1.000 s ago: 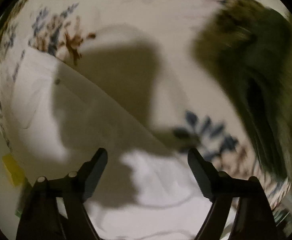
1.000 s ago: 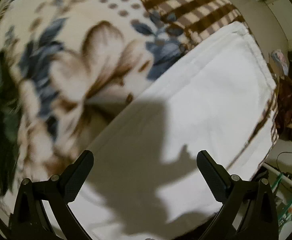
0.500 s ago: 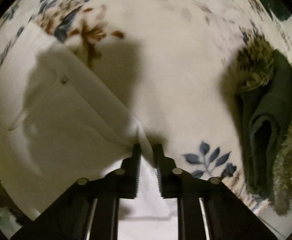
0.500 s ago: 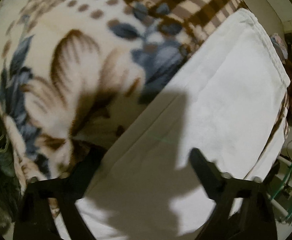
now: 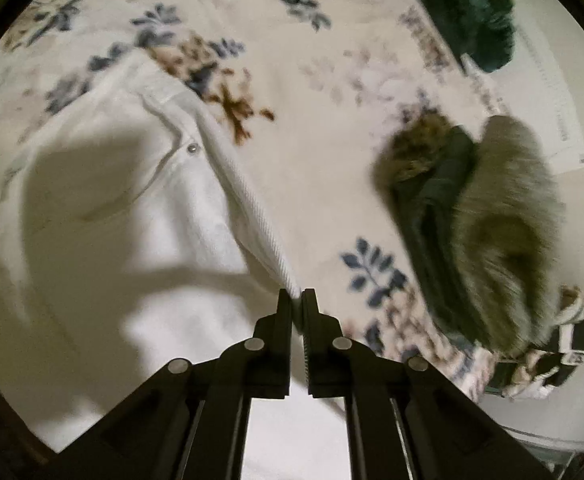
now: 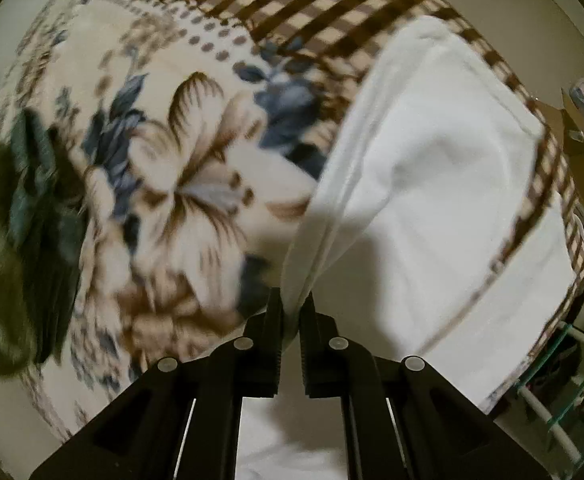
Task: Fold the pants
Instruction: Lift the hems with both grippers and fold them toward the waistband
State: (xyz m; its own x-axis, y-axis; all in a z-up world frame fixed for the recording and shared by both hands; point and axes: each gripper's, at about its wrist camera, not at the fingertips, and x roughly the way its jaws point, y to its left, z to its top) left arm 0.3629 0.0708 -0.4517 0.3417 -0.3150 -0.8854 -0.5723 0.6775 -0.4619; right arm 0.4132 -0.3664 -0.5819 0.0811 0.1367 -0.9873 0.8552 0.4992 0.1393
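Note:
White pants (image 5: 132,216) lie on a floral blanket (image 5: 311,128), with a pocket and a rivet showing in the left wrist view. My left gripper (image 5: 296,300) is shut on the ribbed waistband edge and holds it raised. In the right wrist view the white pants' leg (image 6: 431,200) stretches away to the upper right. My right gripper (image 6: 290,300) is shut on the leg's seamed edge, which is lifted off the blanket (image 6: 180,184).
A dark green garment with a fur trim (image 5: 471,220) lies to the right of the left gripper, and shows at the left edge of the right wrist view (image 6: 16,208). A second dark green item (image 5: 471,12) lies farther back. A glass shelf (image 6: 563,380) stands beyond the bed's edge.
Both grippers were open above the pants a second ago. The left one closed on the waistband first, then the right one closed on the leg edge. Both edges now lift.

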